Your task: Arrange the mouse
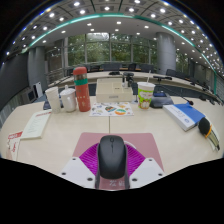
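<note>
A dark computer mouse (112, 157) sits between the fingers of the claw (112, 172), seemingly clamped at its flanks; light, rigid and smooth, it looks best held by those sides; its long axis points straight ahead over the table (70, 132), toward distant bottles (81, 89).

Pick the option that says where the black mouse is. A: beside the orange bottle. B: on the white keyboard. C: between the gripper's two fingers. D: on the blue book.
C: the black mouse sits between the gripper fingers, their pink pads at either side of it, on the table.
</note>
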{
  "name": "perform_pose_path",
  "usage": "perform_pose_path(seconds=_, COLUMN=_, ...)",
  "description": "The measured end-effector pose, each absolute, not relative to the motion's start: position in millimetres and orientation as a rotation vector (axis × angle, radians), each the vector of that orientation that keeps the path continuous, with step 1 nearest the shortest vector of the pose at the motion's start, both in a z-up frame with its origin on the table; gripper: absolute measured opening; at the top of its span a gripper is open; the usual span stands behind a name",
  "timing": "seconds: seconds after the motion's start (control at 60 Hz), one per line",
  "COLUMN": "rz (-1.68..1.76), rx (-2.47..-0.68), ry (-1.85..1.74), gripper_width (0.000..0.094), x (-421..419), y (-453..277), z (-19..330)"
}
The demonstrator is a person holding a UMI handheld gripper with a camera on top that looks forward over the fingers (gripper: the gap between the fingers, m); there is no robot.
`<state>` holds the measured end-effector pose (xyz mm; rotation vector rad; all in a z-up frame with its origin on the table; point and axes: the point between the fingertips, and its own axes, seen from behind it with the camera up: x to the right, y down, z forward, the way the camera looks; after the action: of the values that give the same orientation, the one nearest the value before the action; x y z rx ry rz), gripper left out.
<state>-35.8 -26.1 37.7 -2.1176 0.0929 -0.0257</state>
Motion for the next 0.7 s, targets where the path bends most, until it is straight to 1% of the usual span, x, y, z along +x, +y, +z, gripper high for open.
perform_pose_path(seconds=0.067, rz=-0.008, rx=-2.140, ry=0.106, gripper_width=0.0337, x=-27, y=-20, z=17)
perform_pose_path(seconds=0.167, rz=0.036, rx=-2.189, ry=0.098, gripper_width=0.0442, x=-27, y=-19, z=-8)
perform_pose_path(seconds=0.217, rz=0.032, rx=-2.160, ry=0.099, gripper_width=0.0502, x=-24, y=-17, z=-3)
perform_pose_path(seconds=0.25, rz=0.003, rx=-2.162, ry=0.095, gripper_width=0.0583, x=-19, y=-18, z=-1)
perform_pose_path(seconds=0.317, rz=-0.024, rx=-2.164, ry=0.081, gripper_width=0.0843, x=-19, y=-25, z=7)
perform_pose_path(seconds=0.333, rz=-0.023, rx=-2.161, ry=0.080, gripper_width=0.0877, x=-19, y=-27, z=10)
perform_pose_path(seconds=0.367, rz=-0.013, rx=-2.156, ry=0.077, gripper_width=0.0847, x=-22, y=-33, z=19)
perform_pose_path(seconds=0.467, rz=-0.041, rx=-2.156, ry=0.092, gripper_width=0.0858, x=-25, y=-64, z=53)
perform_pose_path(seconds=0.7, rz=-0.037, rx=-2.129, ry=0.070, gripper_width=0.0858, x=-64, y=-179, z=154)
